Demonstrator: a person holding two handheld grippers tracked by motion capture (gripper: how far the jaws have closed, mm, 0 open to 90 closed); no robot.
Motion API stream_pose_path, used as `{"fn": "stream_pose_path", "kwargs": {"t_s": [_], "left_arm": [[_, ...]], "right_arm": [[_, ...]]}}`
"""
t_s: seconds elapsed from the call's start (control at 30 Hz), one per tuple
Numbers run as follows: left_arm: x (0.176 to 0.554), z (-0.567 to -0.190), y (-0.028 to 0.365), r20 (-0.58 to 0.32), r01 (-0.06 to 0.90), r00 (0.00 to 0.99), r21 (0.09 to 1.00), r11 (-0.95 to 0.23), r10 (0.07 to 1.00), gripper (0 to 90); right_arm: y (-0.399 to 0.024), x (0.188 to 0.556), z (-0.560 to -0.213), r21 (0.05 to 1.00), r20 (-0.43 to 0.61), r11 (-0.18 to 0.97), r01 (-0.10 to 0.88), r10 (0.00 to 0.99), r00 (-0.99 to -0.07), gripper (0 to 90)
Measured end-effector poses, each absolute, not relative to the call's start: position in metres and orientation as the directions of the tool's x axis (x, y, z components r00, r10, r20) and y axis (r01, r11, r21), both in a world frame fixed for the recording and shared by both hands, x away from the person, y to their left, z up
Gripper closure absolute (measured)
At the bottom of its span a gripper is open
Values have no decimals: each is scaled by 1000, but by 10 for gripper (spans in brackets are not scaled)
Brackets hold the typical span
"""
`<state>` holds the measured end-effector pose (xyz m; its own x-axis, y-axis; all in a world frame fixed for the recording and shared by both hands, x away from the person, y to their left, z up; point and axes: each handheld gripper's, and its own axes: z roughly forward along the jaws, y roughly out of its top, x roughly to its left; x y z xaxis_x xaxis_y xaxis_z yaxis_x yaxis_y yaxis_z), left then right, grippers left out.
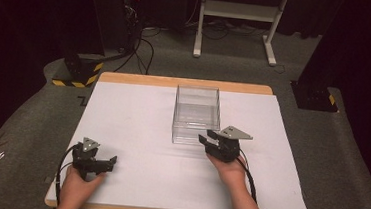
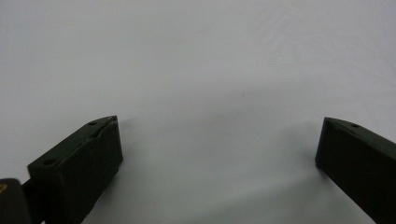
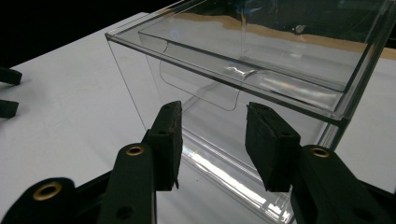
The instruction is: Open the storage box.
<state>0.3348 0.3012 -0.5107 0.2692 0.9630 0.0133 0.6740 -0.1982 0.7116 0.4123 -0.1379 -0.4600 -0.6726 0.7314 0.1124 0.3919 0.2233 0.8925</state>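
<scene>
A clear plastic box (image 1: 196, 115) stands near the middle of the white table cover (image 1: 137, 121). In the right gripper view the box (image 3: 261, 60) shows a see-through drawer front with a curved finger notch. My right gripper (image 1: 207, 139) is just in front of the box's near right corner, pointing at it. Its jaws (image 3: 214, 130) stand apart and frame the drawer front, with nothing pressed between the pads. My left gripper (image 1: 111, 163) rests low at the table's front left, well away from the box, and it (image 2: 219, 140) is wide open over bare white surface.
The table has a wooden rim (image 1: 185, 83) at the far side. Behind it on the grey floor stand a white desk frame (image 1: 238, 18) and a dark stand with a yellow-black striped base (image 1: 78, 73). Cables (image 1: 142, 51) trail across the floor.
</scene>
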Motion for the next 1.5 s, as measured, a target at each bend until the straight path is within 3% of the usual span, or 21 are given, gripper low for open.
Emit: {"fn": "stream_pose_path", "kwargs": {"t_s": [1.5], "left_arm": [[335,-511,302,13,674,271,712,-199,963,7]], "right_arm": [[-137,429,-468,902,134,226,368,665,-735,761]]}}
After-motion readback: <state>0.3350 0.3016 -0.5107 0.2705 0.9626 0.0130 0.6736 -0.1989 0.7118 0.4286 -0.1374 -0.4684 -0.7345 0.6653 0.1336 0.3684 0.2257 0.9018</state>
